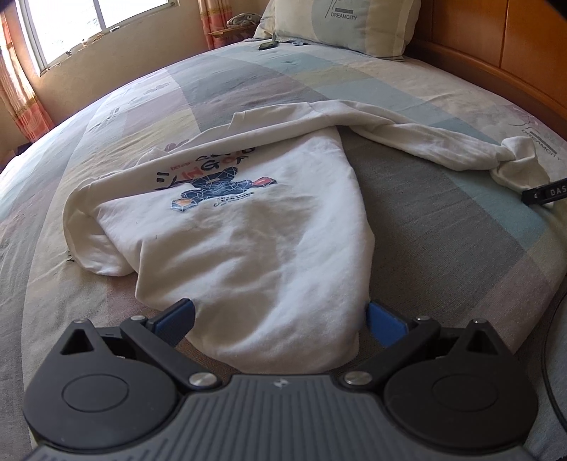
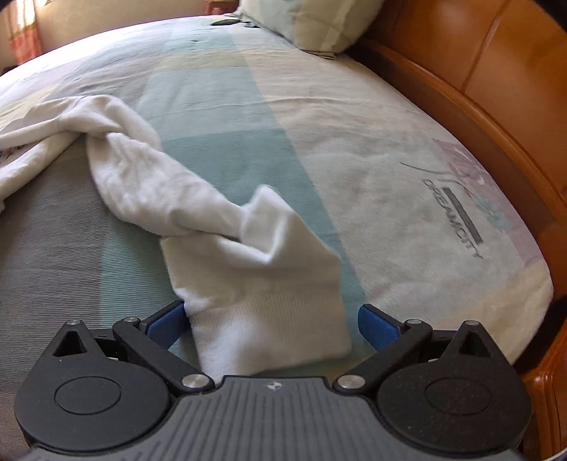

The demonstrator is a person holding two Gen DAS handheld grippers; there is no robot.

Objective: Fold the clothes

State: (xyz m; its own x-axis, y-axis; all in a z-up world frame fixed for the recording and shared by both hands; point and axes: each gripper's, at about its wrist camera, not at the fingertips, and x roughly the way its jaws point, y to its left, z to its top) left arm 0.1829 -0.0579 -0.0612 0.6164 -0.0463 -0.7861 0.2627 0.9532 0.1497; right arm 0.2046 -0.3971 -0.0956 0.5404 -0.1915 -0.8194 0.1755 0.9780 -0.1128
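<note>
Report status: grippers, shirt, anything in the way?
Left gripper open, straddling sweatshirt hem. Right gripper open around sleeve cuff. Sweatshirt rumpled, unfolded on bed. Nothing blocking.

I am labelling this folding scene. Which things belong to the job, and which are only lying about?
For the job:
sweatshirt
its sleeve
left gripper
right gripper

Lying about:
pillow
dark item by the pillow
headboard
</note>
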